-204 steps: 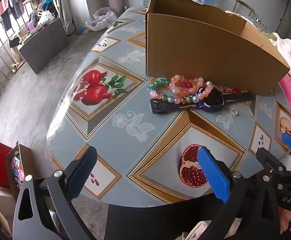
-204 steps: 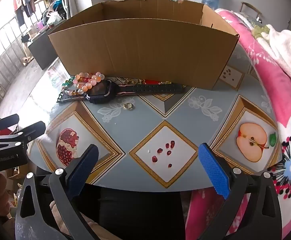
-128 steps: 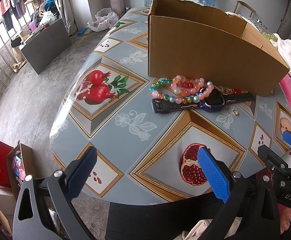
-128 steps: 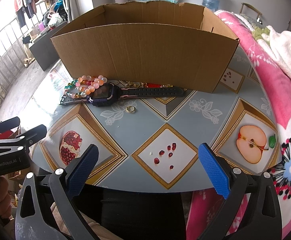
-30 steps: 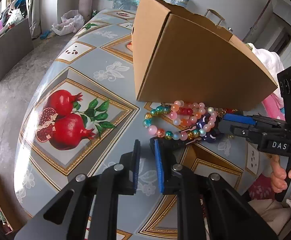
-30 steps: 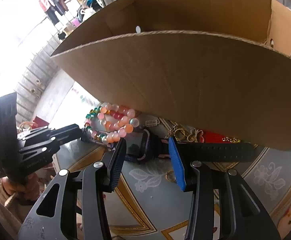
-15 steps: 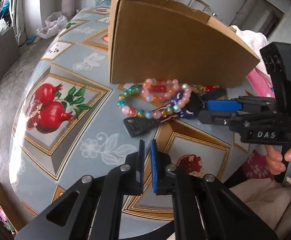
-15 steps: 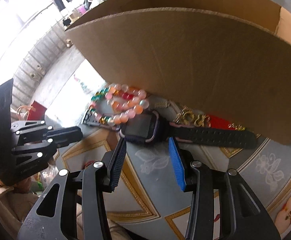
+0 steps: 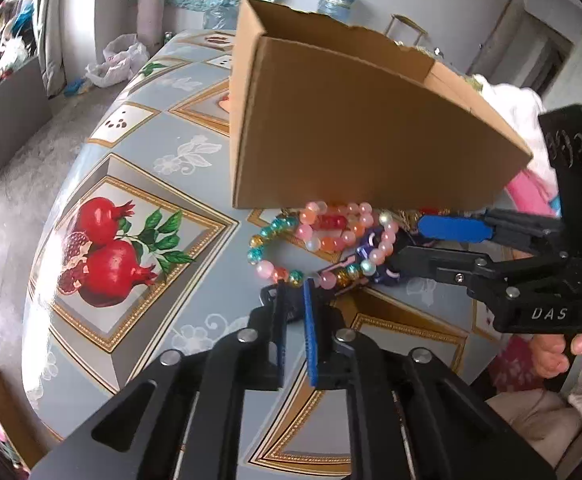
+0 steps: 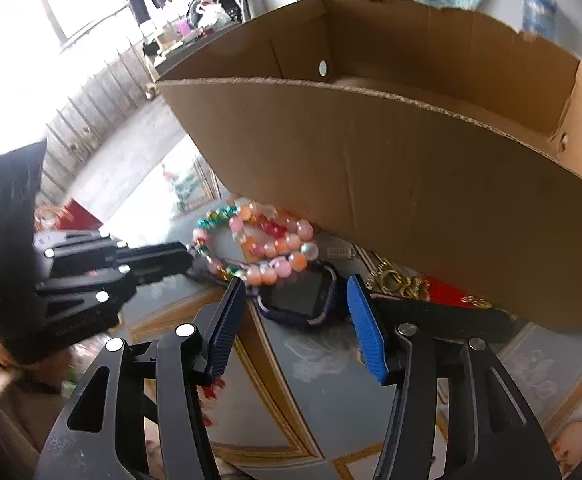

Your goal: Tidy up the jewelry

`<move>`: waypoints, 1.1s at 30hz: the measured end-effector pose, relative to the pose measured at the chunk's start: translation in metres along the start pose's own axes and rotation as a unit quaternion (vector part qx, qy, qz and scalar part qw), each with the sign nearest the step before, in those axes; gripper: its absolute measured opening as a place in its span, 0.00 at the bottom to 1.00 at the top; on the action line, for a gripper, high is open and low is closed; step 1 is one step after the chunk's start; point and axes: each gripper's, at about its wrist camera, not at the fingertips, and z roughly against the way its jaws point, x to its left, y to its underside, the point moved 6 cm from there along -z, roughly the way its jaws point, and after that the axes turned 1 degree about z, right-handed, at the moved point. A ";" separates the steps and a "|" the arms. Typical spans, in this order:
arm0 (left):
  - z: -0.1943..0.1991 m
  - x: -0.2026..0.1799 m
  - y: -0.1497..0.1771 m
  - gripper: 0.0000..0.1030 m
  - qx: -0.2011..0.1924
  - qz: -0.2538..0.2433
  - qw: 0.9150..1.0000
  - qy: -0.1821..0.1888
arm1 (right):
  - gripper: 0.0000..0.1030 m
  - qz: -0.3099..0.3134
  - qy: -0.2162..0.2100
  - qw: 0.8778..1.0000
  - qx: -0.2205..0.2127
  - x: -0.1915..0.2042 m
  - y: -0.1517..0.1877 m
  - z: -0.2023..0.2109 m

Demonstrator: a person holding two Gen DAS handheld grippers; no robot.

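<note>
The left gripper [image 9: 294, 292] has its jaws nearly together around the end of the watch strap [image 9: 289, 312]; they have just been opening a little, and whether the pads press on the strap cannot be told. Just ahead of its tips lie the beaded bracelets [image 9: 323, 236], and beyond them stands the cardboard box [image 9: 351, 152] on the patterned table [image 9: 131, 160]. To its right, the right gripper [image 10: 297, 300] straddles the watch [image 10: 299, 298], its jaws having just widened, the blue pads [image 10: 365, 332] apart from the case. Gold and red jewelry [image 10: 395, 280] lies ahead, to the right of its tips, against the box wall.
</note>
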 end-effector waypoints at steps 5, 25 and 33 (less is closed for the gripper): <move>0.007 0.016 -0.007 0.24 -0.012 0.052 0.998 0.034 | 0.50 -0.066 -0.036 0.997 -0.001 -0.009 -0.007 -0.002; -0.027 0.013 -0.030 0.24 0.027 0.000 0.999 -0.045 | 0.30 -0.086 0.030 0.996 0.018 -0.015 -0.022 -0.022; -0.030 0.013 -0.030 0.09 0.030 -0.008 0.998 -0.051 | 0.08 -0.079 0.033 0.996 0.021 -0.017 -0.025 -0.024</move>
